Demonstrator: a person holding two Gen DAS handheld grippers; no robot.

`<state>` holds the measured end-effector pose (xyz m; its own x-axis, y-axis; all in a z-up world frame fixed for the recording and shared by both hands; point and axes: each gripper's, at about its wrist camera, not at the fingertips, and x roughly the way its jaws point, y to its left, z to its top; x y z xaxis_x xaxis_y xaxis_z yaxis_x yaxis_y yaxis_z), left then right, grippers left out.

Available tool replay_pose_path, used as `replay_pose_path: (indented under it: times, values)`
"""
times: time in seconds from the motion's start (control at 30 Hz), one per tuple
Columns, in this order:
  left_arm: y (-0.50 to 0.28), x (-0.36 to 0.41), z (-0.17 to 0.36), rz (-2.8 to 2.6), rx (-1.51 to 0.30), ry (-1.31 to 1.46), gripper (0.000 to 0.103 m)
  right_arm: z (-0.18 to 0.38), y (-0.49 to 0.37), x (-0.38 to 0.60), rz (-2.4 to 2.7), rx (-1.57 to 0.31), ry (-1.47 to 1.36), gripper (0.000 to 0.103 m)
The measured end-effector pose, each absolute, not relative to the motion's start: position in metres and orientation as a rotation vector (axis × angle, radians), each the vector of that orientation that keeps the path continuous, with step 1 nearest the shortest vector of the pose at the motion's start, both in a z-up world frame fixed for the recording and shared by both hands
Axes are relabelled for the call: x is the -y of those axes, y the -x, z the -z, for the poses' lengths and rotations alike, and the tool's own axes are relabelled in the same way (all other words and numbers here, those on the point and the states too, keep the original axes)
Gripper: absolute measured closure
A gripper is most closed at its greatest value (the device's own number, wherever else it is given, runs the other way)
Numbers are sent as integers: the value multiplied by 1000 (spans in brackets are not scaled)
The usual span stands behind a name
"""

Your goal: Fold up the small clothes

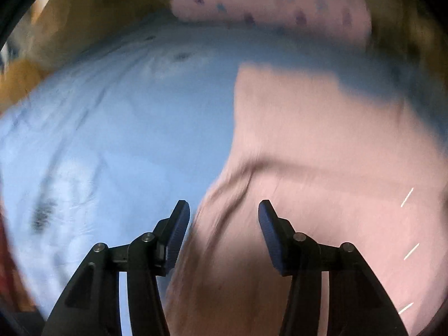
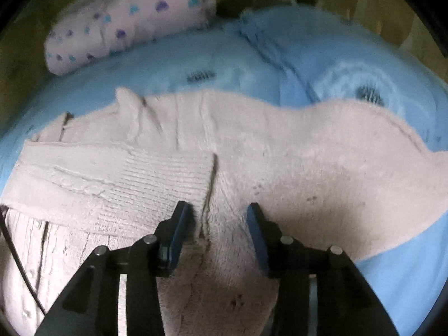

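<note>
A pale pink knitted sweater [image 2: 252,145] lies spread on a light blue bed sheet [image 2: 173,64]. One sleeve with a ribbed cuff [image 2: 156,179] is folded across its body. My right gripper [image 2: 218,218] is open and empty, low over the sweater beside that cuff. In the left wrist view the same sweater [image 1: 322,154] fills the right half, blurred. My left gripper [image 1: 224,218] is open and empty above the sweater's left edge, where a crease runs across it.
A pink pillow with blue and purple hearts [image 2: 128,19] lies at the head of the bed; it also shows in the left wrist view [image 1: 266,2]. The blue sheet [image 1: 112,128] stretches left of the sweater. A thin dark cable [image 2: 16,254] crosses the lower left.
</note>
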<state>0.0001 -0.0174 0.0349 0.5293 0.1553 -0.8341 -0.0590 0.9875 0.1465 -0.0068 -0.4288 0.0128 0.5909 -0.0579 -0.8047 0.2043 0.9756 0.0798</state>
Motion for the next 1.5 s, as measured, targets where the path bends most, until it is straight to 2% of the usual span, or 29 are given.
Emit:
replay_pose_path:
  times: [0.03, 0.07, 0.1, 0.17, 0.23, 0.27, 0.3, 0.37, 0.43, 0.57, 0.7, 0.8, 0.87, 1.03, 1.2, 1.37, 1.5]
  values:
    - [2, 30, -33, -155, -992, -262, 72, -13, 7, 429, 154, -930, -172, 56]
    - [9, 49, -35, -215, -891, -472, 72, -13, 8, 430, 154, -931, -169, 55]
    - [23, 73, -40, -255, -712, -681, 72, -13, 11, 429, 157, -928, -156, 53]
    - [51, 106, -46, -195, -424, -909, 71, -11, 14, 428, 158, -921, -137, 50]
    - [81, 132, -41, -115, -142, -1097, 60, -13, 18, 429, 164, -918, -140, 49]
    - [87, 140, -33, -126, -60, -1180, 45, -13, 17, 429, 170, -919, -140, 48]
    - [89, 148, -23, -144, 5, -1272, 33, -15, 16, 426, 179, -920, -134, 47]
    - [85, 167, 3, -104, 80, -1490, 32, -16, 15, 423, 187, -924, -117, 47]
    - [81, 180, 11, 7, 103, -1577, 32, -17, 14, 420, 199, -927, -100, 47]
    - [58, 208, -1, -15, 188, -1535, 32, -20, 15, 417, 202, -926, -73, 47]
    - [44, 242, -21, -49, 136, -1460, 32, -25, 25, 423, 215, -911, -40, 47]
    - [29, 267, -50, 10, -69, -1257, 33, -31, 35, 437, 252, -897, -30, 47]
    - [21, 277, -72, 152, -246, -1017, 34, -38, 44, 453, 276, -875, -52, 47]
    - [25, 315, -77, 173, -245, -917, 34, -59, 81, 503, 386, -804, -118, 47]
    - [25, 349, -77, 233, -293, -864, 34, -75, 116, 541, 513, -743, -48, 47]
    - [15, 367, -84, 323, -400, -692, 34, -88, 145, 580, 635, -681, -43, 42]
    - [-7, 370, -84, 398, -560, -497, 39, -95, 169, 614, 775, -641, -20, 42]
